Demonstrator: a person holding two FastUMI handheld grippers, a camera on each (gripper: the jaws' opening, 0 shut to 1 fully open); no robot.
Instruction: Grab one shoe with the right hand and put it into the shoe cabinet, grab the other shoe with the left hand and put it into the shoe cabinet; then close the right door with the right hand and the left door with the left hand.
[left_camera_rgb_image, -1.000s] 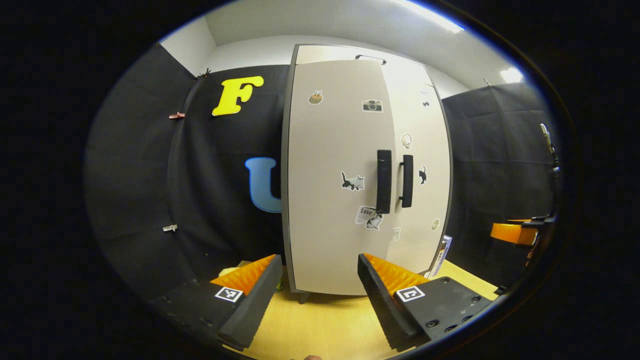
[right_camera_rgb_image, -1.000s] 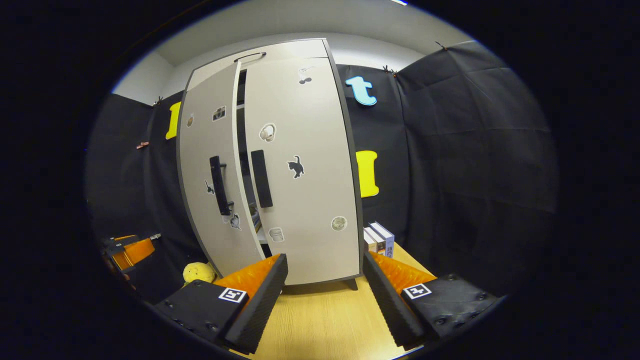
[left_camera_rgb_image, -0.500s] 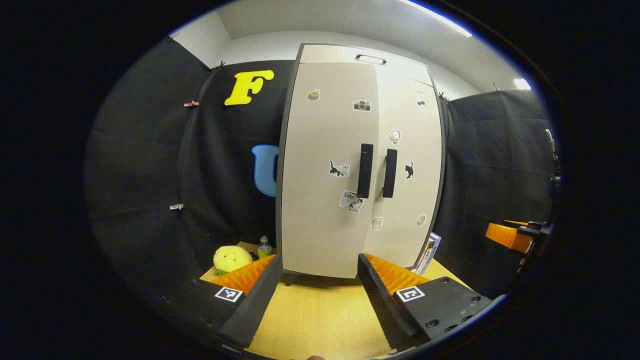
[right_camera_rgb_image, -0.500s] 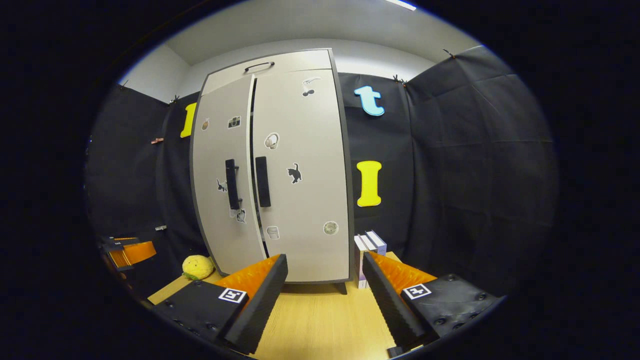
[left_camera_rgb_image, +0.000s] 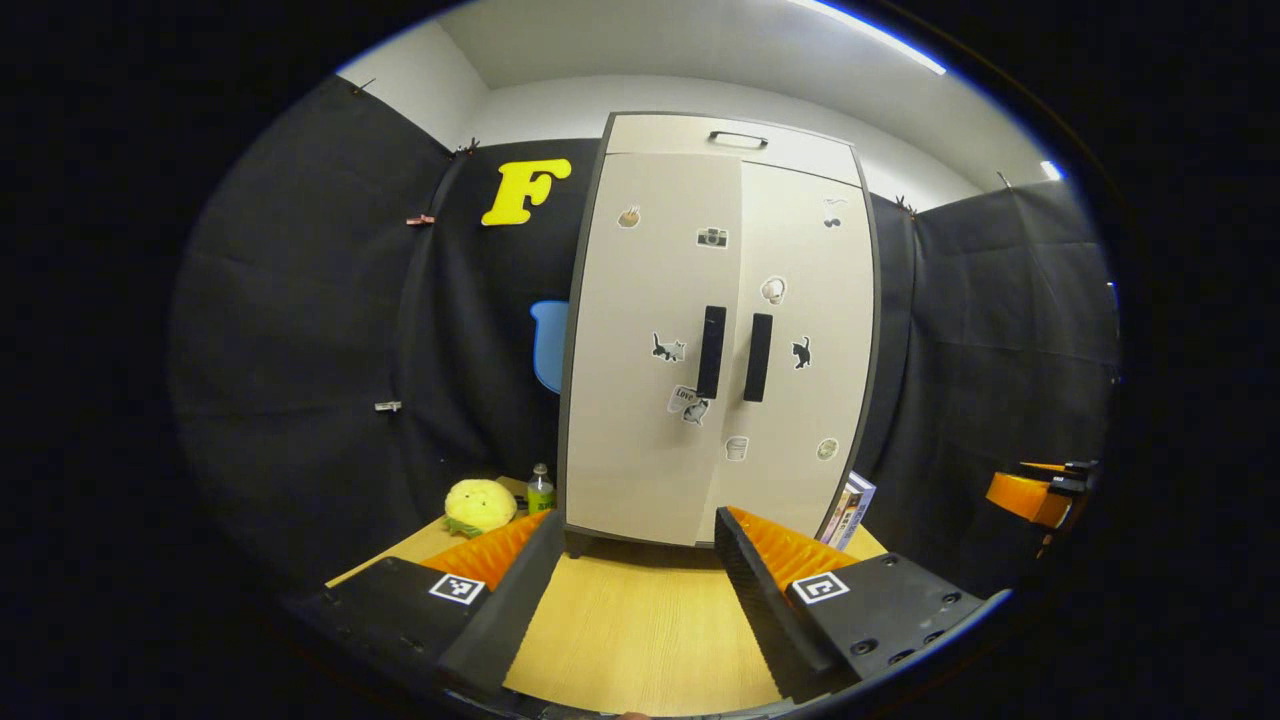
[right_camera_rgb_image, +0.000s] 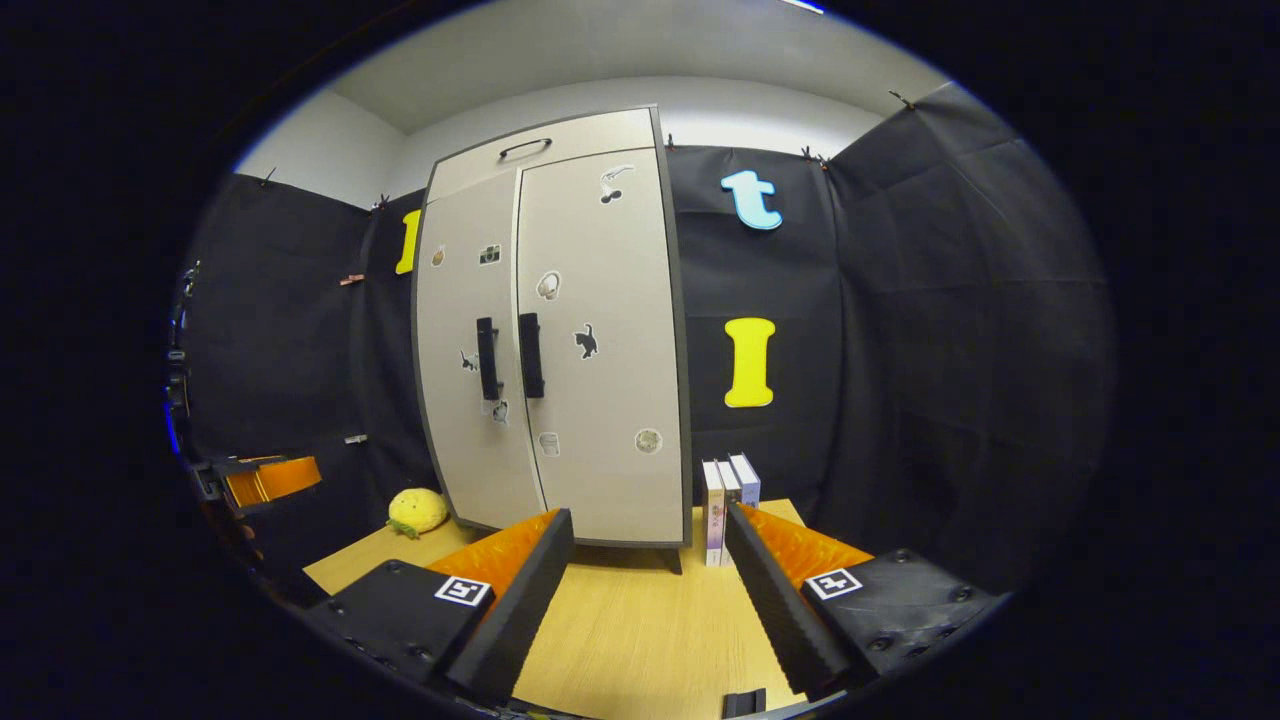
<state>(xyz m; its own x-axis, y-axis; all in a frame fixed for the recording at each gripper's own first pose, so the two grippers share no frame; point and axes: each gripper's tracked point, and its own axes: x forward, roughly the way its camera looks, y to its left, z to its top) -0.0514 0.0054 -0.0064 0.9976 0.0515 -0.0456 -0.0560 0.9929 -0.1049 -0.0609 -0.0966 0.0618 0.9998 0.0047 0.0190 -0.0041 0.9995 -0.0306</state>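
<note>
The left gripper (left_camera_rgb_image: 632, 585) hangs level over the table (left_camera_rgb_image: 640, 640), fingers spread wide with nothing between them, aimed at the cabinet (left_camera_rgb_image: 715, 330); the right gripper (right_camera_rgb_image: 648, 590) is posed the same, jaws apart and empty, facing the cabinet from its right side; both doors are flush shut, the left door (left_camera_rgb_image: 640, 350) and right door (left_camera_rgb_image: 810, 340) meeting at their two dark handles (left_camera_rgb_image: 733, 352); any shoes are hidden behind them; a plush toy (left_camera_rgb_image: 479, 504) and bottle (left_camera_rgb_image: 540, 488) sit left of the cabinet; books (right_camera_rgb_image: 728, 495) stand at its right
</note>
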